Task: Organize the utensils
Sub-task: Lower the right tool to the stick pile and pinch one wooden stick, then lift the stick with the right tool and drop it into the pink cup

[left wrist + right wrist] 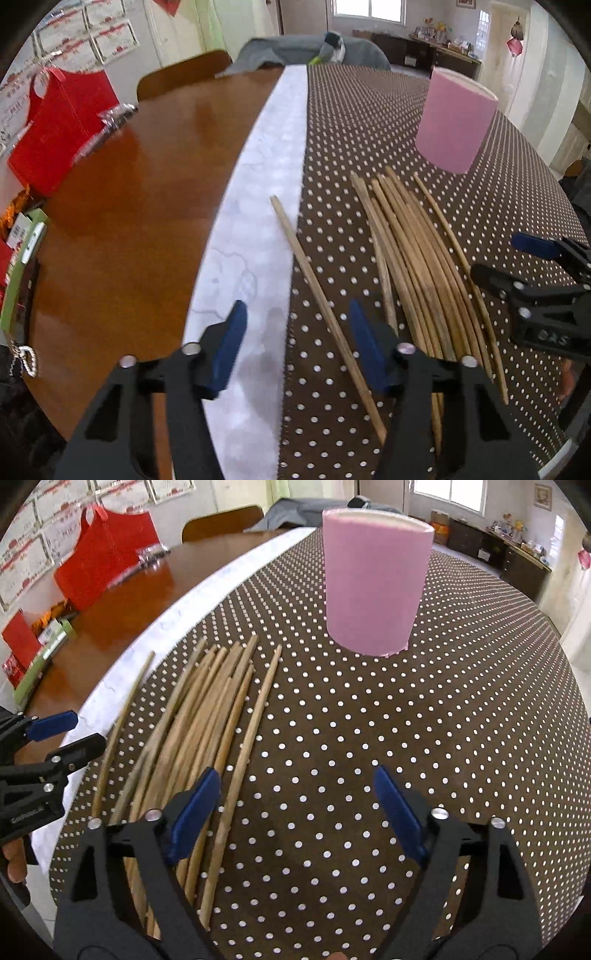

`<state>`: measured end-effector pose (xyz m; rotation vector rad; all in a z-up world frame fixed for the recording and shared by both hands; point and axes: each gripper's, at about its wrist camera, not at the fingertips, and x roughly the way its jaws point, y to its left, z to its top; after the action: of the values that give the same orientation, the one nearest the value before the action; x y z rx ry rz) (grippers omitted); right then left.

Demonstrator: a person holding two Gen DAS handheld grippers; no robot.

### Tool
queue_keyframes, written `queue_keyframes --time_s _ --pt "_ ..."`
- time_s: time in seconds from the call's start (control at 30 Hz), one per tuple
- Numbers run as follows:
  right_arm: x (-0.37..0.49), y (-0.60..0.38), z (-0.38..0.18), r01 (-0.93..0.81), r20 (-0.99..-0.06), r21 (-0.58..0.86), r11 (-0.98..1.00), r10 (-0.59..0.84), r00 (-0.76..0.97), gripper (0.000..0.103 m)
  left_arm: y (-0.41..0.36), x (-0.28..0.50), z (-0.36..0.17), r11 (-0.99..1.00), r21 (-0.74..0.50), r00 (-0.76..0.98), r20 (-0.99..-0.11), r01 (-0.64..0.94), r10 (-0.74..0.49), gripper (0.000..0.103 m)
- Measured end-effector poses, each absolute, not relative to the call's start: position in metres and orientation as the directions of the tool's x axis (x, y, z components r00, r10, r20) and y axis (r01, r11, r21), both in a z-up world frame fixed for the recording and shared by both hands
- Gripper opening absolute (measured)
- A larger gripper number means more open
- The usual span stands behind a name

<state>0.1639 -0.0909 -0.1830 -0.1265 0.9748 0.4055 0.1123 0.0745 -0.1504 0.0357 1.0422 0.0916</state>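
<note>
Chopstick (325, 314), lone, lies between spread fingers of left gripper (297, 349), lower centre of left view; nothing pinched. Right gripper (297, 814) gaping, empty, just right of chopstick pile (207, 723) at centre-left of right view. Best: straddle one stick mid-length, close squarely, lift level. Count: roughly ten sticks piled, exact number unclear; one pink cup (375, 579) upright, upper centre, beyond pile.
</note>
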Motion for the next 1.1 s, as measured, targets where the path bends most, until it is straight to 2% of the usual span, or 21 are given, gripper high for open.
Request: queue_keyframes --time_s 0.13,0.2,0.27,0.33,0.4,0.53,0.6,0.87,1.1 --pt "0.179 -0.076 -0.193 -0.425 -0.852 0.038 0.905 0.251 0.460 0.074 0.072 0.118 -0.161 0.997 0.059 0.462 -0.884 -0.043 0.072 0.040" --pt "0.186 -0.068 -0.195 -0.452 -0.870 -0.010 0.892 0.215 0.444 0.066 0.073 0.123 -0.167 0.999 0.032 0.434 -0.900 -0.038 0.046 0.027" --pt "0.199 -0.063 -0.197 -0.483 -0.891 -0.011 0.876 0.211 0.403 0.061 0.077 0.125 -0.167 0.999 0.003 0.439 -0.898 -0.047 0.024 0.026" --pt "0.212 -0.060 -0.198 -0.502 -0.909 -0.010 0.865 0.202 0.366 0.048 0.078 0.128 -0.167 0.999 -0.005 0.435 -0.900 -0.049 0.016 0.021" --pt "0.224 -0.057 -0.197 -0.515 -0.923 -0.009 0.857 0.191 0.334 0.031 0.081 0.130 -0.166 0.998 -0.009 0.435 -0.900 -0.061 0.018 0.014" --pt "0.246 -0.054 -0.200 -0.523 -0.937 -0.004 0.852 0.179 0.299 0.018 0.085 0.134 -0.166 0.996 -0.033 0.427 -0.904 -0.082 0.005 0.007" --pt "0.258 -0.058 -0.197 -0.520 -0.942 0.013 0.854 0.184 0.280 0.007 0.087 0.135 -0.165 0.994 -0.061 0.428 -0.904 -0.095 -0.015 0.007" --pt "0.286 -0.089 -0.183 -0.501 -0.922 0.165 0.849 0.314 0.229 0.005 0.082 0.130 -0.137 0.989 -0.122 0.525 -0.849 -0.078 -0.064 0.007" --pt "0.291 -0.111 -0.142 -0.516 -0.816 0.271 0.813 0.478 0.325 0.005 0.060 0.133 -0.096 0.971 -0.238 0.684 -0.706 0.018 -0.186 0.007"
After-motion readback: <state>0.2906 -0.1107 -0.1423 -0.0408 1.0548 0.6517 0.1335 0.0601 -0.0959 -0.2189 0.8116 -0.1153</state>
